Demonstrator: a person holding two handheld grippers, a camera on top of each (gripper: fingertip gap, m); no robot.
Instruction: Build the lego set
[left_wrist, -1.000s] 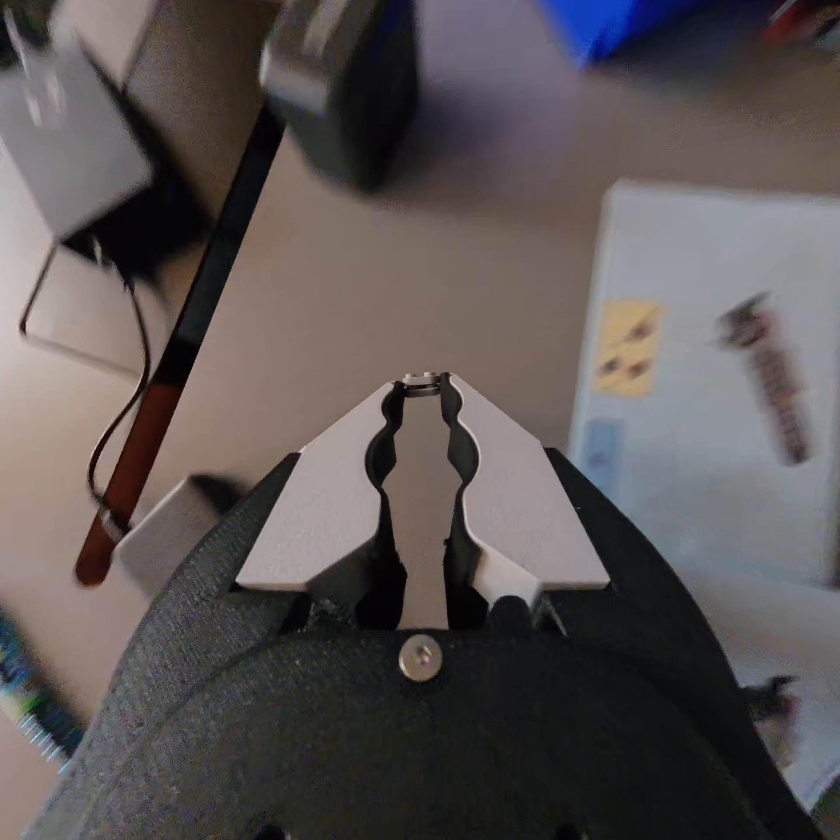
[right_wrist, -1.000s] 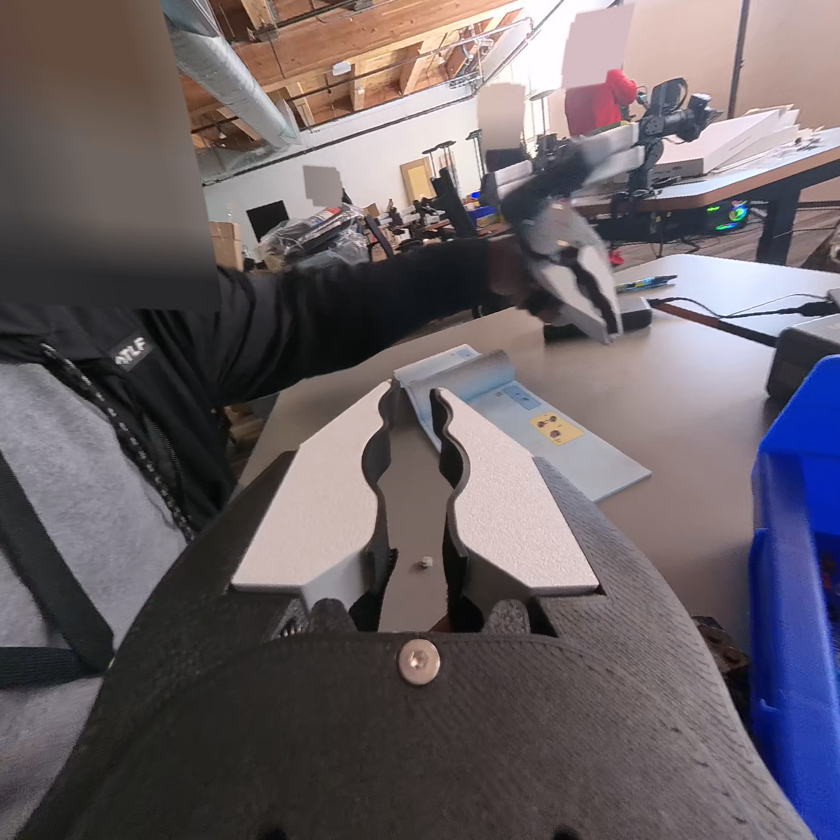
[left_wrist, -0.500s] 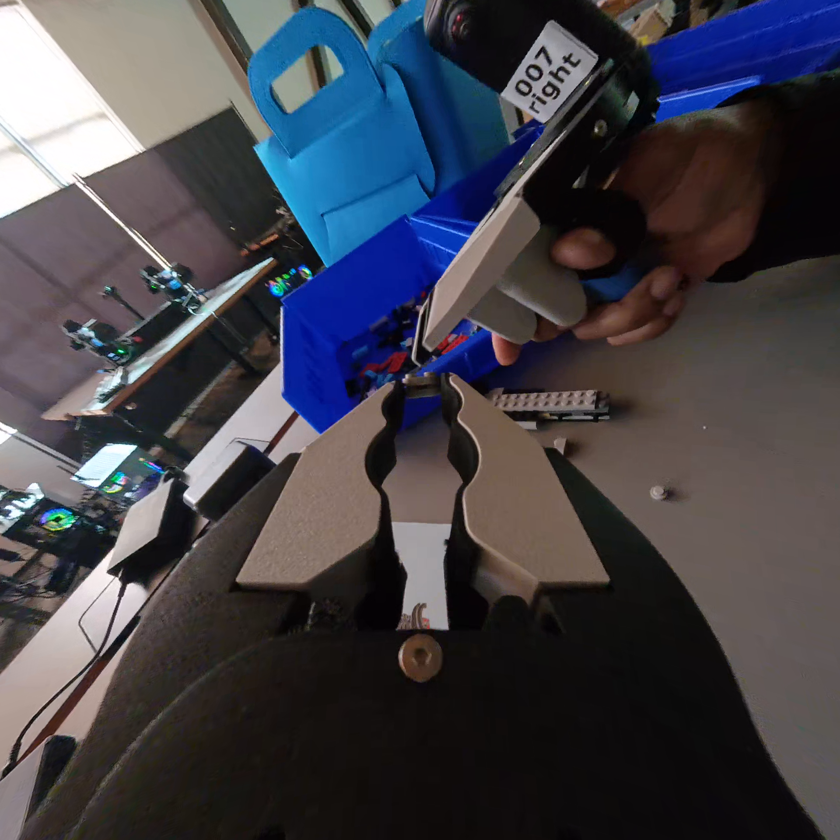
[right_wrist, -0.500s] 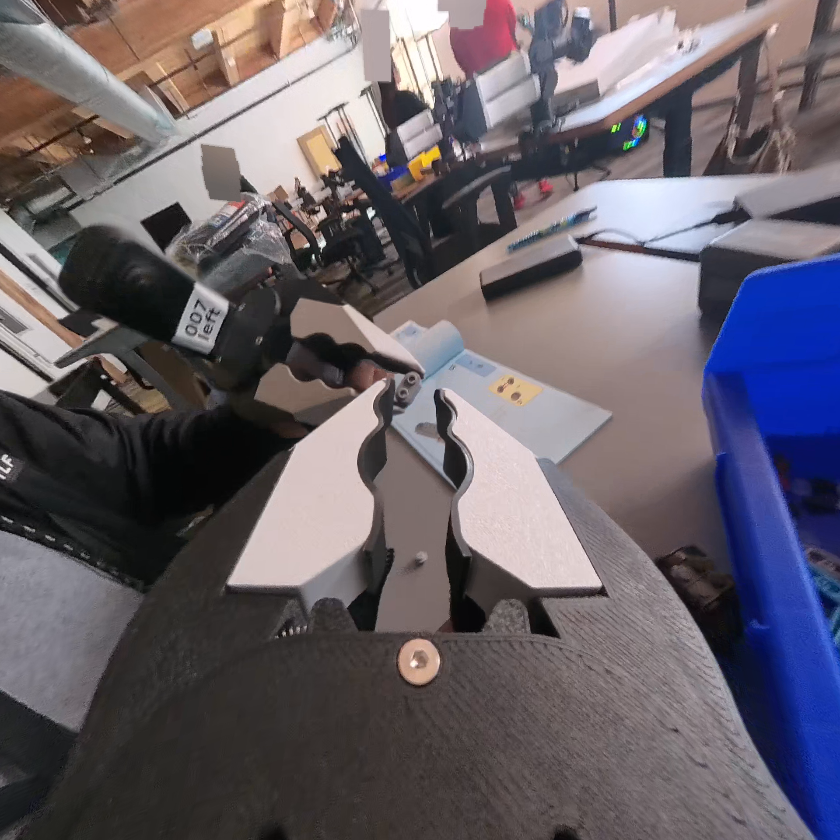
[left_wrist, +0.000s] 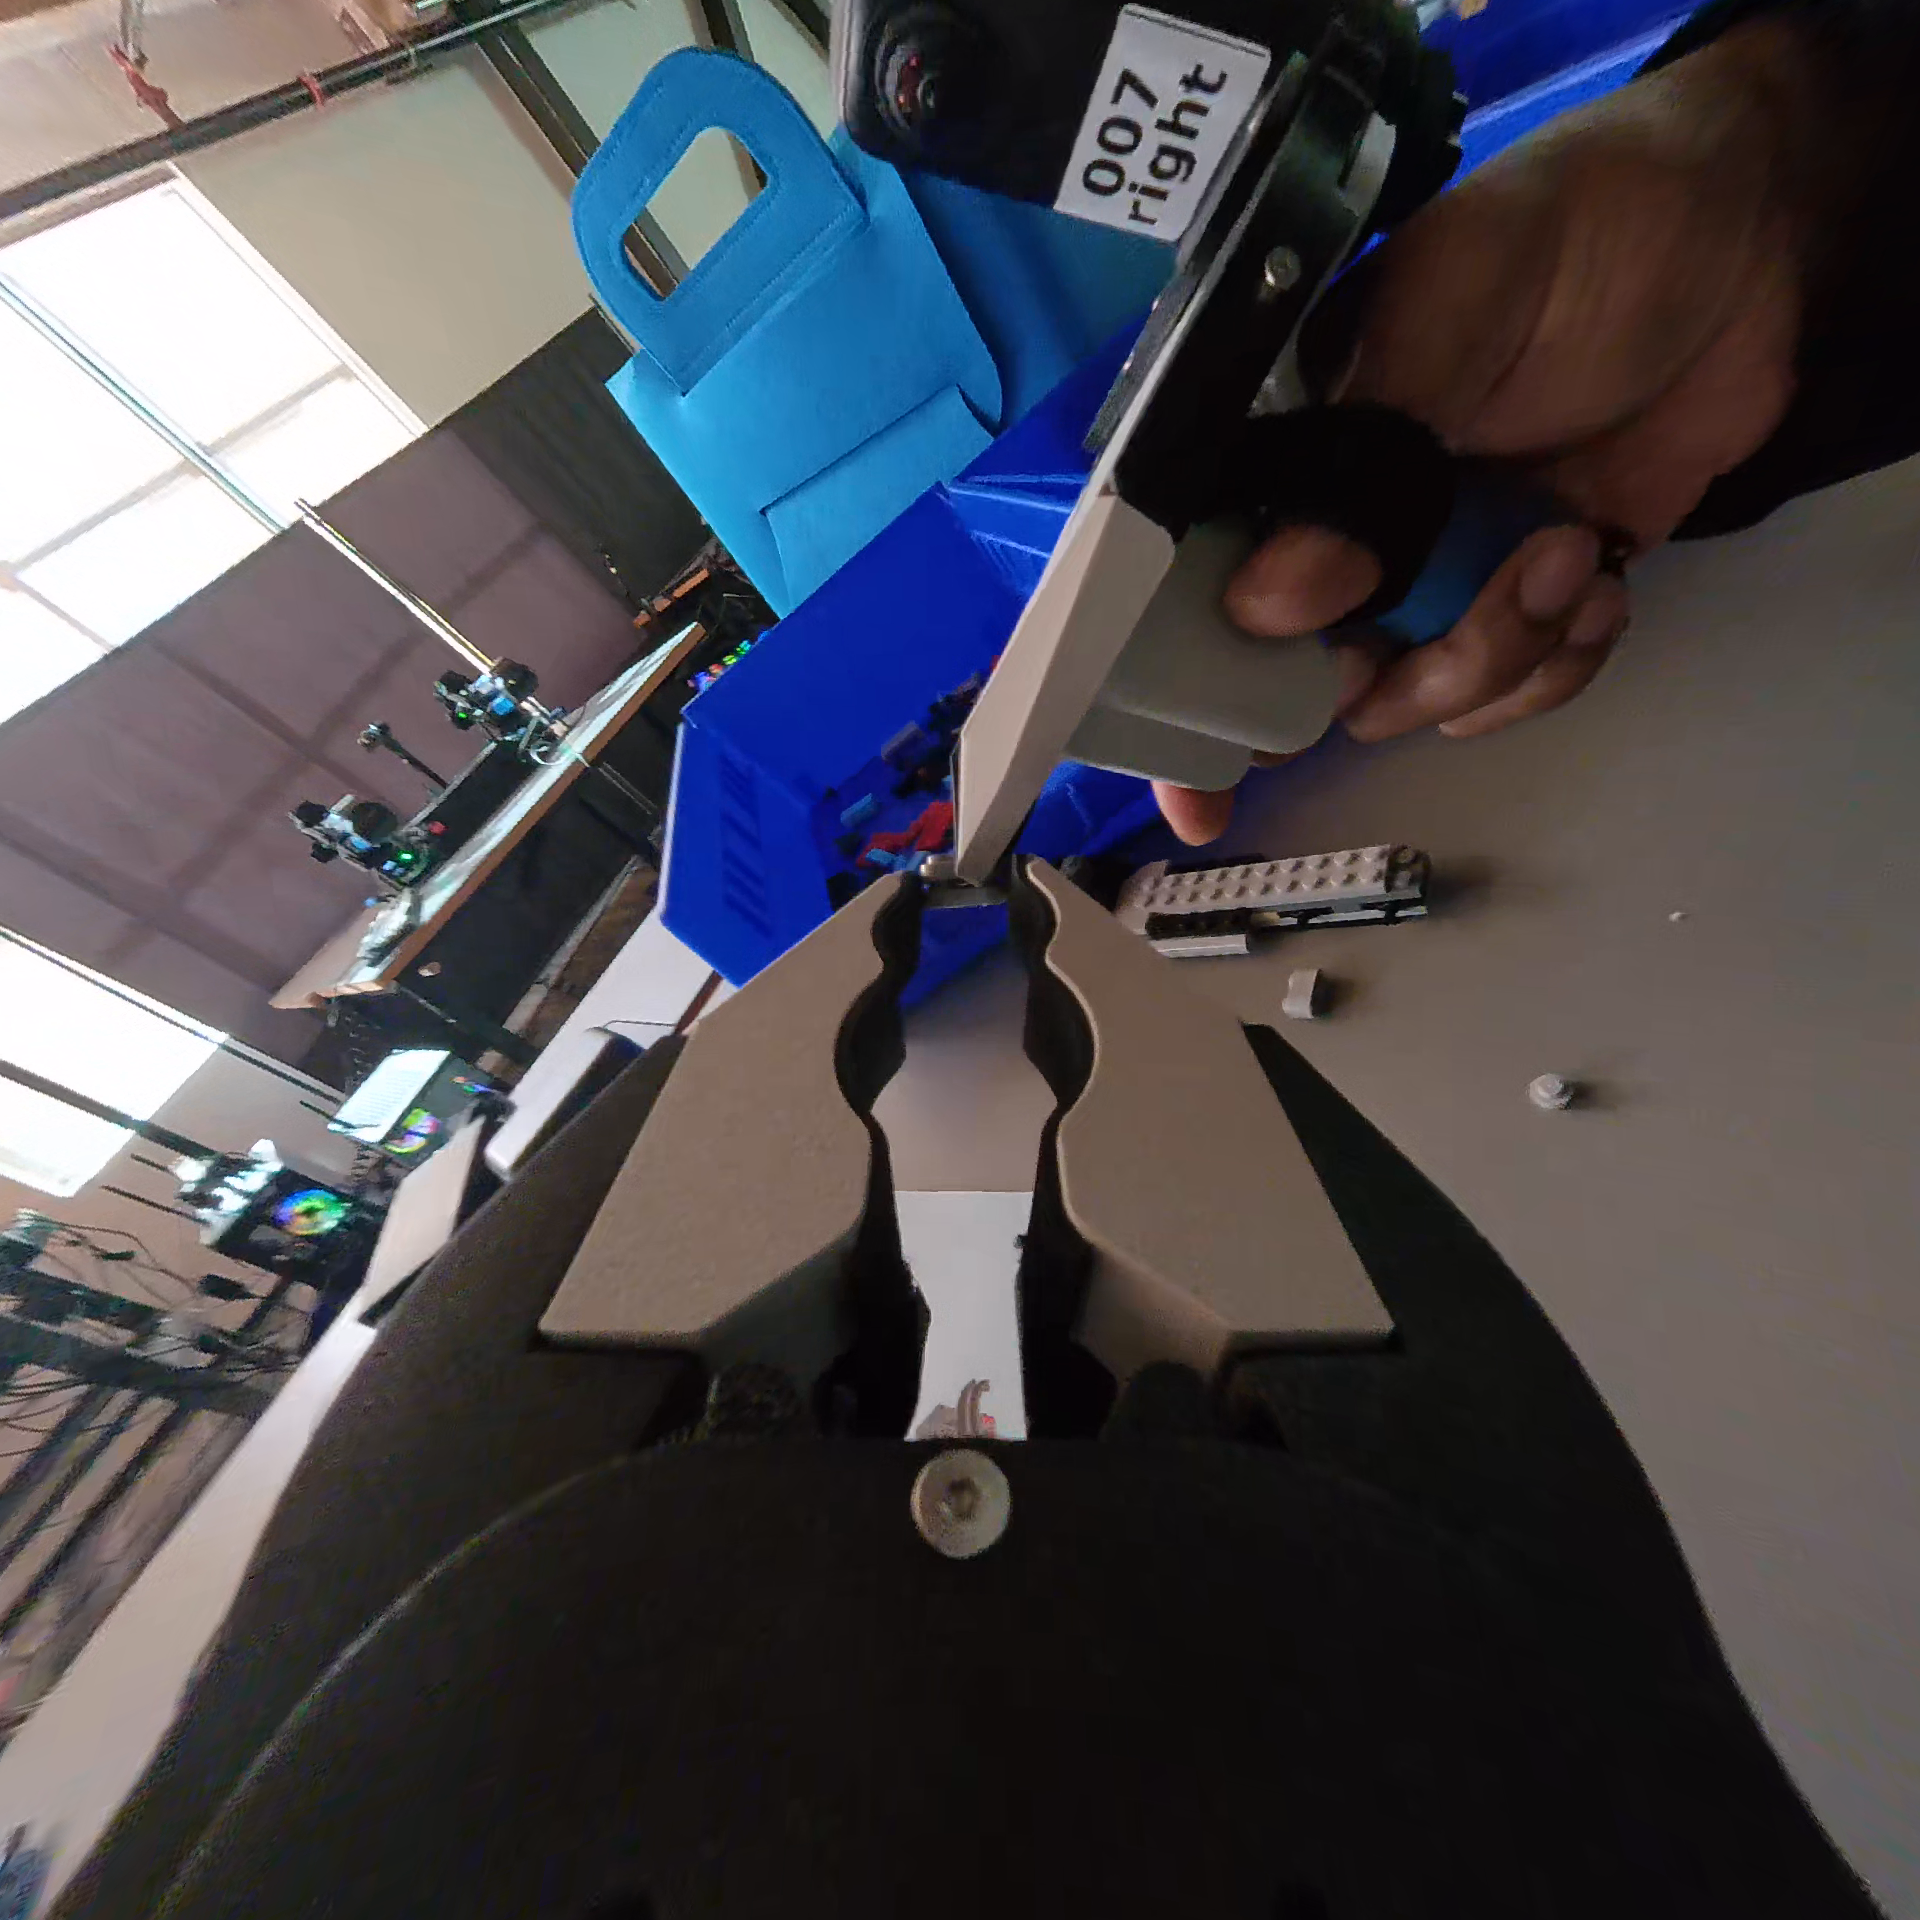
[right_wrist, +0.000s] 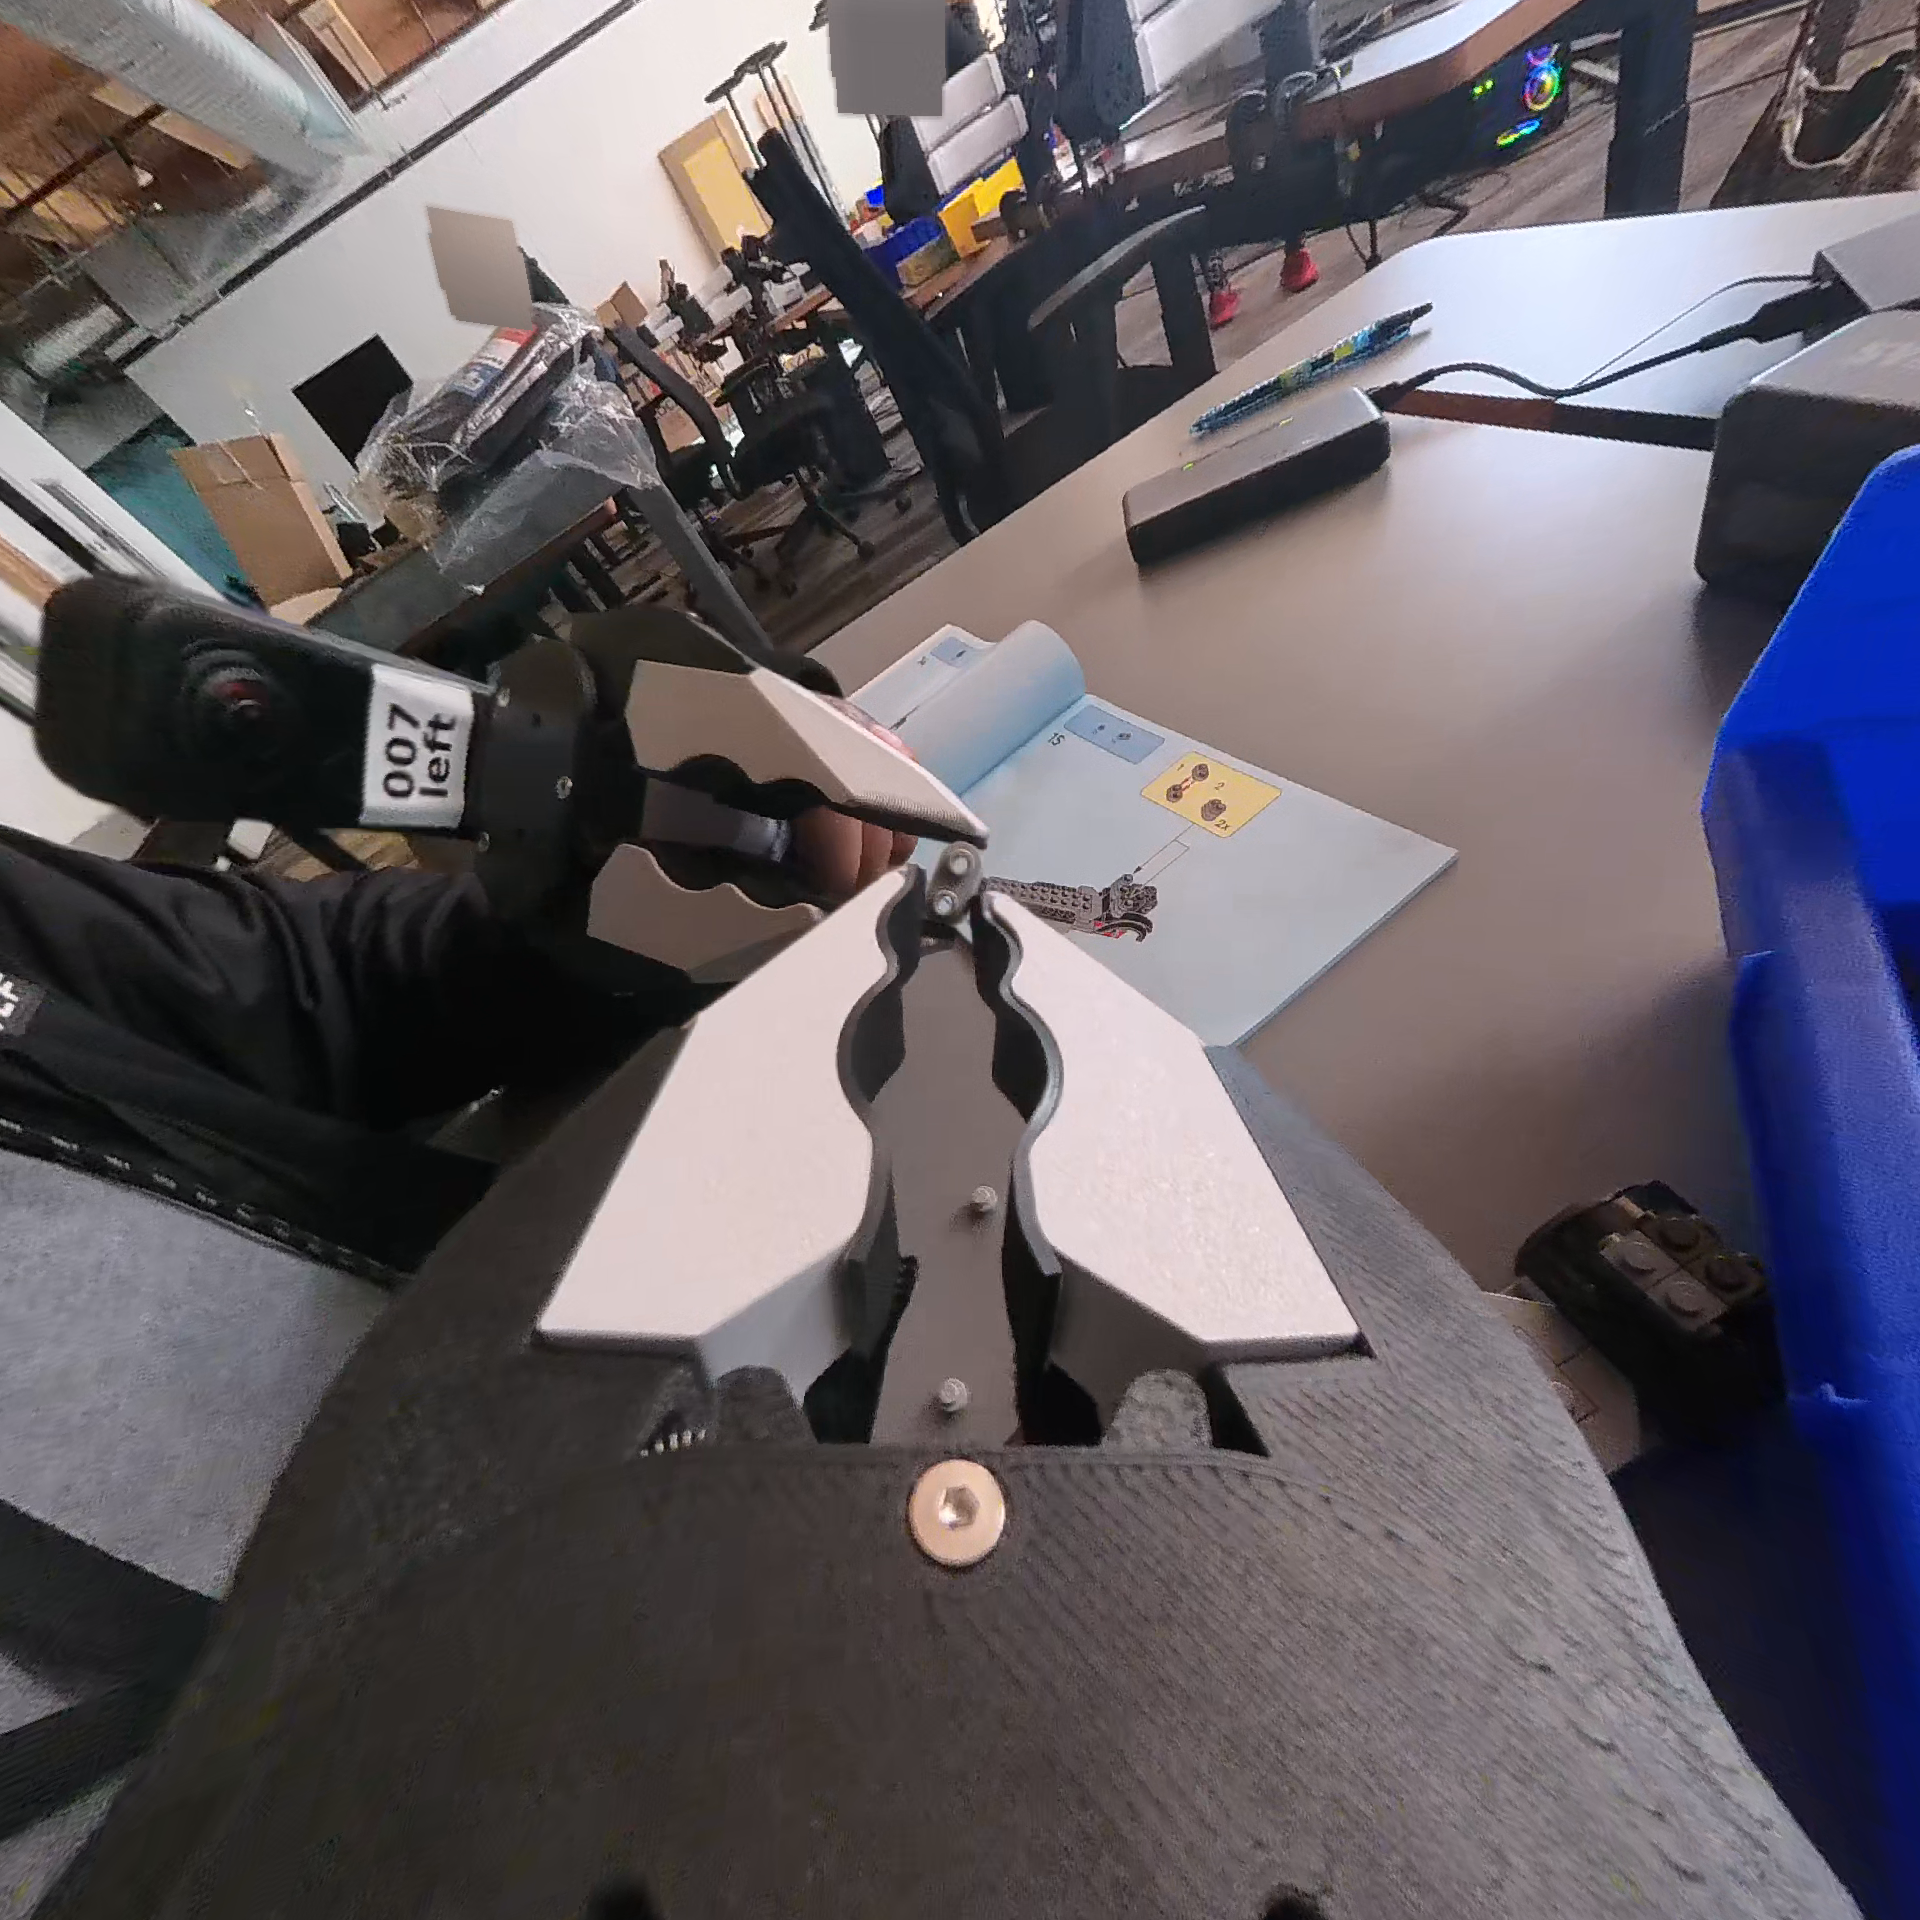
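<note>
- Two handheld grippers meet tip to tip above a grey tabletop, with a small grey two-stud plate between them.
- The left gripper is narrowly parted and pinches the plate by its short ends, so the plate's long axis spans the gap between the fingers.
- The right gripper points at the same plate. Its tips are nearly closed around the plate's lower end, but whether they truly grip it cannot be told.
- In the left wrist view the right gripper's finger comes down from above, touching the plate's top face.
- Judged from this, the plate is being passed or re-seated; the left gripper has the surer hold.
- A long grey assembly lies near the blue bin. Two loose studs lie nearer the tabletop's middle.
- An open instruction booklet lies beyond the tips.
</note>
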